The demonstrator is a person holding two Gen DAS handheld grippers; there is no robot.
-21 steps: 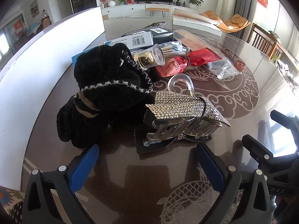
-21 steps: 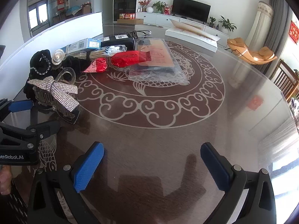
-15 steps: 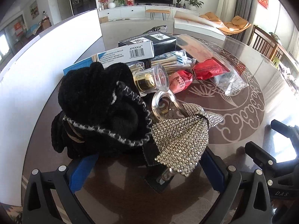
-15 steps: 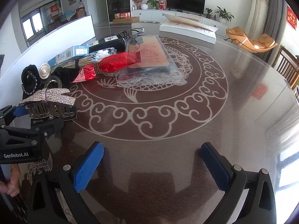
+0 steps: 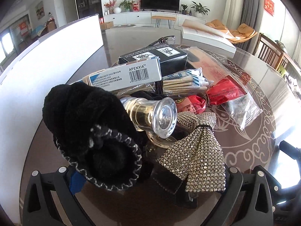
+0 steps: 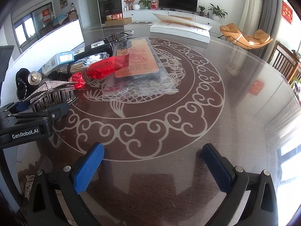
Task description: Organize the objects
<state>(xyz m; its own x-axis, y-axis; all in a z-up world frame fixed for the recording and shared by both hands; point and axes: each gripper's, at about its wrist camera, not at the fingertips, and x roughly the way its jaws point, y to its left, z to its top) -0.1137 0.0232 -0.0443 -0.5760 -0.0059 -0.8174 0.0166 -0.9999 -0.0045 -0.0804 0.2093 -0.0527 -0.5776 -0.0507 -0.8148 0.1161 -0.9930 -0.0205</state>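
My left gripper (image 5: pixel 150 175) stands open close over a small pile. A black fuzzy cloth item with pale stitching (image 5: pixel 88 128) covers its left blue pad (image 5: pixel 75 179). A rhinestone bow hair clip (image 5: pixel 197 154) hides its right pad. Both lie between the jaws, unpressed. A small glass bottle (image 5: pixel 150 116) lies on its side just behind them. In the right wrist view the left gripper (image 6: pixel 37 116) sits beside the bow clip (image 6: pixel 50 92). My right gripper (image 6: pixel 153 169) is open over bare table with nothing between its fingers.
Behind the pile lie a white barcode box (image 5: pixel 131 75), a black box (image 5: pixel 160 58), a cotton swab pack (image 5: pixel 184 84), red packets (image 5: pixel 225 92) and a clear bag (image 5: pixel 242 111). A wrapped flat orange package (image 6: pixel 137 62) lies mid-table. A white panel (image 5: pixel 47 60) stands along the left.
My left gripper has pushed forward to the pile, so the black cloth and the bow clip now lie between its jaws. The right gripper has drifted slightly and stays open.
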